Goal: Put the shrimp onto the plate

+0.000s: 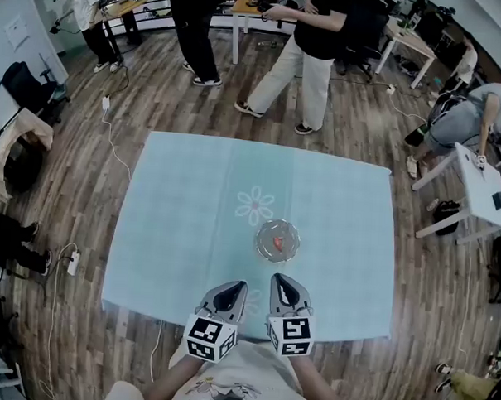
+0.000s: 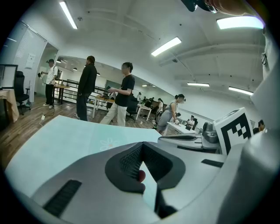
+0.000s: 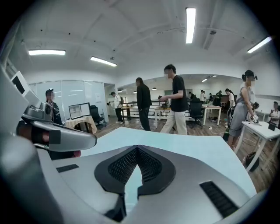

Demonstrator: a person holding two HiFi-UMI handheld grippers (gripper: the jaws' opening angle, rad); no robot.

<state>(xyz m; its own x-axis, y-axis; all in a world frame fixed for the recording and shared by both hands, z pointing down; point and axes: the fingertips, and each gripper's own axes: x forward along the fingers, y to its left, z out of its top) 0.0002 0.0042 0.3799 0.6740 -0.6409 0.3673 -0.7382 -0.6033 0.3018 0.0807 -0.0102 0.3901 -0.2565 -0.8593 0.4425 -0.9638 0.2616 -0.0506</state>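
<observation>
An orange shrimp (image 1: 278,241) lies inside a small clear glass plate (image 1: 267,248) on the light blue tablecloth (image 1: 191,226), right of the middle and toward the near side. Both grippers hover over the table's near edge, short of the plate. My left gripper (image 1: 237,286) is shut with nothing in it, its tips meeting (image 2: 142,145). A small red spot (image 2: 141,175) shows through the gap behind those tips. My right gripper (image 1: 278,280) is also shut and holds nothing (image 3: 137,148). It points toward the plate just ahead.
A pale flower print (image 1: 254,205) marks the cloth behind the plate. Past the table's far edge, people (image 1: 311,48) stand and walk on the wood floor. A white desk (image 1: 481,188) stands at the right, and cables (image 1: 112,143) trail at the left.
</observation>
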